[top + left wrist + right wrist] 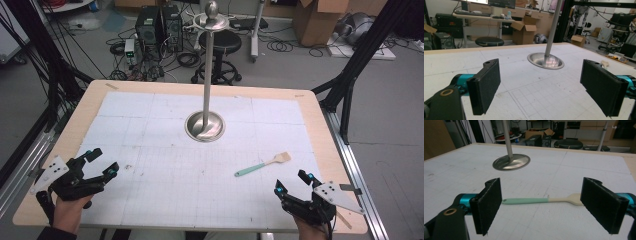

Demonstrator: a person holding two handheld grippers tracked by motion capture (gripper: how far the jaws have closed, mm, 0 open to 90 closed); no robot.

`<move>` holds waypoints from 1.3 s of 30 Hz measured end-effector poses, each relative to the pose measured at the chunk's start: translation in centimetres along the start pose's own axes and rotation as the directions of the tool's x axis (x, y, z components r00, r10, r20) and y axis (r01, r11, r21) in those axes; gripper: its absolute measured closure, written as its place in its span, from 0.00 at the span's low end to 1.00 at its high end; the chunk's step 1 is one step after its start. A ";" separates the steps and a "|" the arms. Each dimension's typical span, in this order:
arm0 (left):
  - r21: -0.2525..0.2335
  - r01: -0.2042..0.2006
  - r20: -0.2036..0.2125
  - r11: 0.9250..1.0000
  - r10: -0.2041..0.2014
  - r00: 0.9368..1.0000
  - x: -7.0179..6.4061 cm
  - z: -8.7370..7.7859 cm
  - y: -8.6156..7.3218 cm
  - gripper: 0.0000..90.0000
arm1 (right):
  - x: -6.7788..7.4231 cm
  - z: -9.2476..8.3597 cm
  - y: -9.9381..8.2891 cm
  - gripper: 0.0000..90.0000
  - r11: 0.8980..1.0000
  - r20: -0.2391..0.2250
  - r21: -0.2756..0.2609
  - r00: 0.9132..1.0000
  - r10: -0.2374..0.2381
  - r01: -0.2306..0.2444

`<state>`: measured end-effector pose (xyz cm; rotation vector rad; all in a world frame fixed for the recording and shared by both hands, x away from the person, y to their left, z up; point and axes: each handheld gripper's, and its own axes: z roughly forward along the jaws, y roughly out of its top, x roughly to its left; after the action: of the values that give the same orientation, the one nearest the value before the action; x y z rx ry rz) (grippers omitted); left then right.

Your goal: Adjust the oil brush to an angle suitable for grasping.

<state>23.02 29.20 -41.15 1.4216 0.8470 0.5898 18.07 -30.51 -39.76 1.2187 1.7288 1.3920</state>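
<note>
- The spatula (263,166) lies flat on the white gridded mat (165,190), right of centre and toward the near edge, touching nothing else
- Its long axis runs slantwise in the high view: the mint-green handle end points near and left, the pale wooden blade far and right
- The right gripper (292,186) hovers by the table's near right corner with its jaws spread wide and nothing between them; the spatula sits just ahead of it and slightly left
- In the right gripper view the spatula (541,200) stretches crosswise in the gap between the two black pads, handle tip near the left pad (488,207), blade half hidden behind the right one, so the jaws face it broadside rather than straddling its narrow width
- The left gripper (100,162) rests at the near left corner, jaws likewise wide apart and empty, well away from the spatula
- The right hand is plainly nearer; a pickup would likely call for turning that wrist so the pads close across the handle
- The steel stand (205,124) rises at mid-table, beyond both grippers
</note>
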 end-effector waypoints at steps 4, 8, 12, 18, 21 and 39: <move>0.001 -0.005 -0.002 1.000 0.005 1.000 0.0 0.2 0.0 0.19 | 0.0 0.0 -0.1 0.18 1.000 -0.001 0.001 1.000 -0.003 0.003; 0.016 -0.016 -0.001 1.000 0.016 1.000 -0.1 0.4 -0.1 0.19 | -0.3 0.0 -0.2 0.18 1.000 0.004 -0.003 1.000 0.017 -0.017; 0.015 -0.014 0.001 1.000 0.014 1.000 0.0 0.3 -0.1 0.19 | -0.3 0.4 -0.2 0.19 1.000 0.002 0.005 1.000 0.025 -0.025; 0.017 -0.009 0.007 1.000 0.009 1.000 -0.1 0.4 -0.3 0.19 | -0.2 2.1 0.2 0.37 0.998 -0.037 0.031 0.998 0.049 -0.048; 0.020 -0.013 0.012 1.000 0.012 1.000 -0.2 0.3 -0.3 0.19 | -0.4 3.1 0.7 0.44 0.997 -0.056 0.044 0.996 0.072 -0.070; 0.021 -0.002 0.021 1.000 0.002 1.000 0.1 0.4 -0.3 0.21 | -2.7 12.3 2.8 0.99 0.970 0.026 0.243 1.000 0.007 -0.014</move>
<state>23.34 29.02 -41.52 1.4454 0.8376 0.5679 30.67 -27.86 -40.62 1.3700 1.9207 1.1901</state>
